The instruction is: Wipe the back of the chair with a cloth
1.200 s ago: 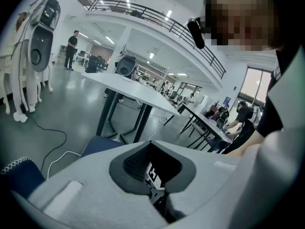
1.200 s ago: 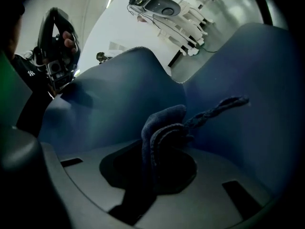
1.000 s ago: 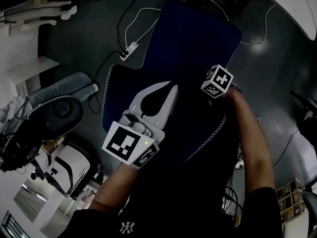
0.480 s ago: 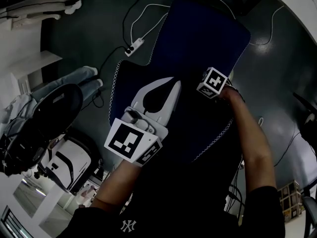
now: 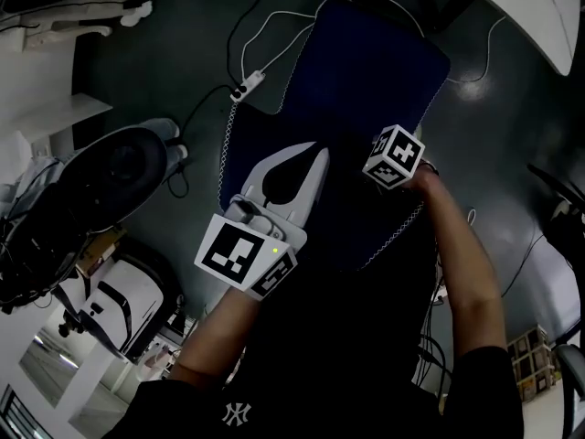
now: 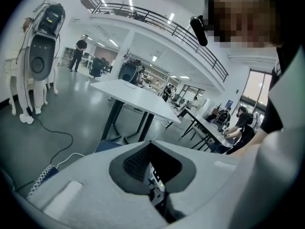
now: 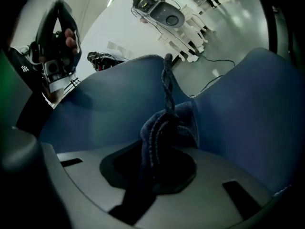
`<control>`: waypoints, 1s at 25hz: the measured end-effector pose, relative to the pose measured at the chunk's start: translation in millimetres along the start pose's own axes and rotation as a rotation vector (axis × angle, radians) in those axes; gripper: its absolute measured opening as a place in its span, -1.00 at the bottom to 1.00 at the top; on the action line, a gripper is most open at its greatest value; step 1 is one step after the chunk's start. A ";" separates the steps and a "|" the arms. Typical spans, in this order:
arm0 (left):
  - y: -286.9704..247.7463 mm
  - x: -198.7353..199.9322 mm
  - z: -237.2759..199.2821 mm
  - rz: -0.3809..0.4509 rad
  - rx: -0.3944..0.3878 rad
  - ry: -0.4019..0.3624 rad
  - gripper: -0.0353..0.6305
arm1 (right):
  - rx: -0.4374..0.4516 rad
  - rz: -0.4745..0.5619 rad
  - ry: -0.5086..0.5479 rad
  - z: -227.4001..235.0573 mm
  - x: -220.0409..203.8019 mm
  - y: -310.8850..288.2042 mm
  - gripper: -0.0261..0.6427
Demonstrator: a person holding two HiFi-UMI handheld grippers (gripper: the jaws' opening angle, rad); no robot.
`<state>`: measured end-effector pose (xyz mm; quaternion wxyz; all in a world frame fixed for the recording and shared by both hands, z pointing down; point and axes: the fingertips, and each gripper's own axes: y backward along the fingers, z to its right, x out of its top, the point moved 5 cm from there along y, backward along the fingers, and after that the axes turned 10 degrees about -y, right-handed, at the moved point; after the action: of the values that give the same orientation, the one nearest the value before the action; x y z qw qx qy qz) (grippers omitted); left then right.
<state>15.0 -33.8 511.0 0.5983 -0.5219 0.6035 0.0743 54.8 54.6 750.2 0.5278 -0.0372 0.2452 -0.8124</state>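
1. Right hand-held gripper (image 7: pixel 164 147): clenched on a bunched dark blue cloth (image 7: pixel 169 120). A twisted strand of the cloth stands up past the tips.
2. The cloth sits up against the blue fabric of the chair (image 7: pixel 248 99), which fills the right gripper view behind it.
3. Head view: the right marker cube (image 5: pixel 395 156) rides over the chair close to its white-stitched edge (image 5: pixel 402 227). The jaws are lost in shadow there.
4. Left hand-held gripper (image 5: pixel 316 156): clenched tip to tip, nothing between the jaws, held over the chair's middle, apart from the cloth.
5. Floor (image 5: pixel 164 71): a power strip (image 5: pixel 245 88) with white cables lies just off the chair's left edge.
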 end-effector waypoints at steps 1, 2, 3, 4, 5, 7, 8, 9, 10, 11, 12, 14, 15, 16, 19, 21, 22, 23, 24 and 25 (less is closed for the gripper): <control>5.5 2.3 2.8 0.004 0.002 -0.002 -0.87 | 0.012 0.007 0.004 -12.1 0.7 3.3 -0.70; 10.6 4.8 4.3 0.007 0.003 -0.004 -0.87 | 0.019 0.012 0.010 -23.4 2.3 6.0 -0.70; 15.7 7.5 4.0 0.011 0.004 -0.005 -0.87 | 0.022 0.015 0.017 -33.9 5.3 7.9 -0.70; 20.9 10.2 2.6 0.014 0.005 -0.006 -0.87 | 0.023 0.016 0.025 -43.9 9.2 9.1 -0.70; 26.4 12.4 1.2 0.017 0.006 -0.008 -0.87 | 0.024 0.019 0.032 -53.9 12.9 10.1 -0.70; 37.7 14.7 1.4 0.023 0.011 -0.012 -0.87 | 0.031 0.031 0.046 -74.8 17.8 12.8 -0.70; 43.7 14.6 3.4 0.027 0.015 -0.014 -0.87 | 0.034 0.038 0.054 -86.0 18.3 14.3 -0.70; 49.9 13.9 6.3 0.031 0.019 -0.016 -0.87 | 0.034 0.044 0.064 -97.1 17.6 15.4 -0.70; 55.7 13.2 8.7 0.036 0.023 -0.018 -0.87 | 0.032 0.048 0.075 -107.4 17.2 16.3 -0.70; 60.4 13.0 9.1 0.039 0.028 -0.020 -0.87 | 0.030 0.050 0.086 -116.0 18.8 17.3 -0.70; 63.5 13.9 6.5 0.043 0.032 -0.020 -0.87 | 0.031 0.052 0.094 -122.6 23.3 18.5 -0.70; 66.7 16.5 -3.6 0.050 0.041 -0.018 -0.87 | 0.040 0.058 0.102 -132.2 37.1 21.2 -0.70; 68.3 17.0 -7.7 0.053 0.045 -0.017 -0.87 | 0.044 0.060 0.108 -137.0 42.6 21.8 -0.70; 70.3 17.0 -10.1 0.056 0.048 -0.017 -0.87 | 0.047 0.061 0.115 -142.4 45.9 21.7 -0.70; 76.8 19.1 -10.8 0.062 0.052 -0.017 -0.87 | 0.070 0.068 0.126 -159.9 49.5 23.9 -0.70; 80.0 23.6 -11.6 0.071 0.052 -0.017 -0.87 | 0.103 0.095 0.113 -169.6 53.4 29.0 -0.70; 81.5 25.7 -12.5 0.075 0.052 -0.018 -0.87 | 0.115 0.112 0.105 -171.5 55.4 31.3 -0.70; 82.6 27.2 -13.5 0.079 0.053 -0.018 -0.87 | 0.119 0.130 0.099 -170.3 57.2 33.7 -0.70; 82.9 28.3 -14.8 0.081 0.054 -0.019 -0.87 | 0.116 0.149 0.092 -165.9 58.9 36.4 -0.70; 82.2 29.0 -16.7 0.082 0.054 -0.020 -0.87 | 0.111 0.169 0.084 -159.0 61.0 39.7 -0.70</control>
<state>-47.3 -24.9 448.5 0.6147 -0.4794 0.6202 0.0876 10.6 45.4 581.3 0.5850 0.0471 0.2242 -0.7780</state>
